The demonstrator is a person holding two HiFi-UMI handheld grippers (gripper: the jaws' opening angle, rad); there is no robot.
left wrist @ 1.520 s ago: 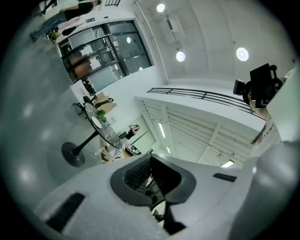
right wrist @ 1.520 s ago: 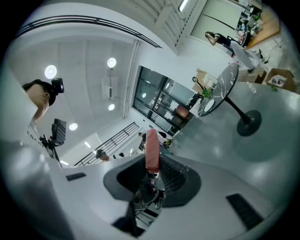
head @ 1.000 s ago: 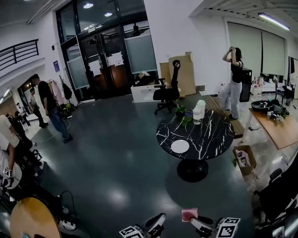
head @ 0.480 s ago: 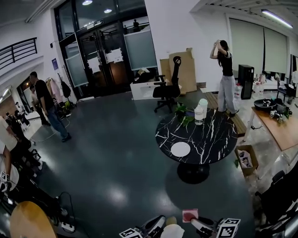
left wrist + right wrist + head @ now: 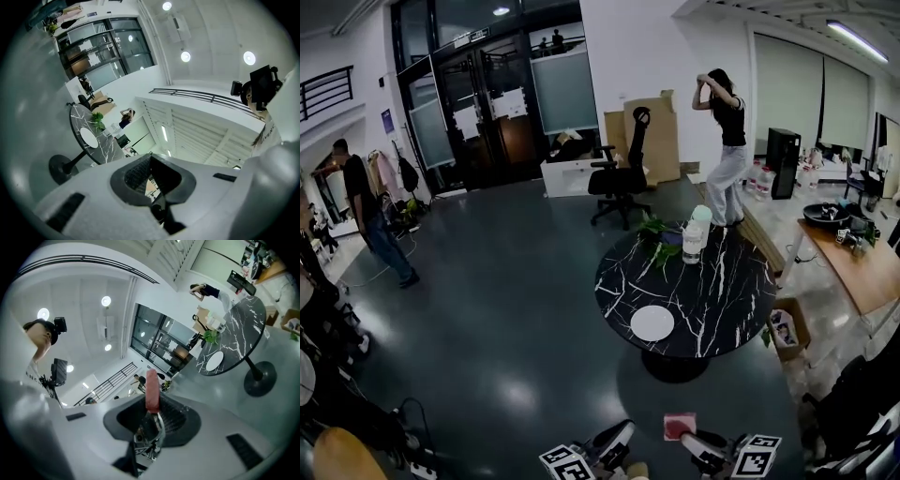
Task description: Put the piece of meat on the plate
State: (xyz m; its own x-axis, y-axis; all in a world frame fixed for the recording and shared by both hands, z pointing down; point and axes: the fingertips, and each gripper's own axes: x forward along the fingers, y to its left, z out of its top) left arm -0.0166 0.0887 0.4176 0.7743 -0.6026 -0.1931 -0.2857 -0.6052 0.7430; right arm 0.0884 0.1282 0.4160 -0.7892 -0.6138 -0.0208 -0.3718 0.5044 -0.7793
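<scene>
The white plate lies empty near the front edge of a round black marble table, some way ahead of me. At the bottom of the head view my right gripper is shut on the pink piece of meat. In the right gripper view the meat stands up between the jaws, with the plate far off. My left gripper is beside it at the left, jaws together and holding nothing. The left gripper view shows the plate far off too.
White containers and a green plant stand at the table's far side. Behind it are an office chair and a standing person. A cardboard box sits on the floor right of the table, by a wooden table.
The table and plate have come closer and shifted left in the head view. Both grippers stay at the bottom edge, the right one still holding the meat.
</scene>
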